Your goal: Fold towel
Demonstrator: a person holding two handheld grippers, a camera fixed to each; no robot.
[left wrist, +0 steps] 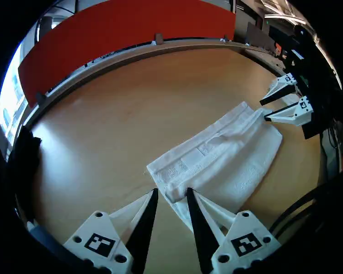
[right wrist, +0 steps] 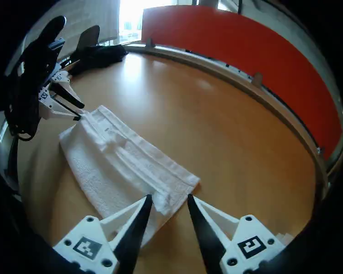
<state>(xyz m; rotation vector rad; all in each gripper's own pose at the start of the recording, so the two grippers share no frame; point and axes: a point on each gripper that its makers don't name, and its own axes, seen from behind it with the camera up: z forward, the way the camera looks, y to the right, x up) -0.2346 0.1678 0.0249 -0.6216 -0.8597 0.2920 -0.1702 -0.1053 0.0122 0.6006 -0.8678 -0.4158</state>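
Left gripper (left wrist: pixel 171 194), hand-held, sits low at the near end of a white towel (left wrist: pixel 217 160) on a pale wooden table (left wrist: pixel 125 114), its two fingers parted by a moderate gap. A folded corner of the cloth lies in that gap, close against the right-hand finger, while bare wood shows between the cloth and the other finger; the jaws do not clamp it.

Right gripper (right wrist: pixel 168 198) stands at the opposite end of the towel in much the same pose: fingers apart, a corner of the cloth between them and nearer the left-hand finger, nothing gripped. In the left gripper view, the right gripper appears at the far right with its lower fingertip at the towel's far edge; whether it touches cannot be told.

The towel lies flat near the middle of the table, folded lengthwise into a long strip, with a raised ridge of doubled layers running along it. It stretches diagonally between the two tools.

Beyond the table's far edge stands a red partition (left wrist: pixel 125 27). In the right gripper view a black bundle (right wrist: pixel 98 55) rests at the table's far left end, well apart from the towel, with a bright window (right wrist: pixel 135 13) behind it.
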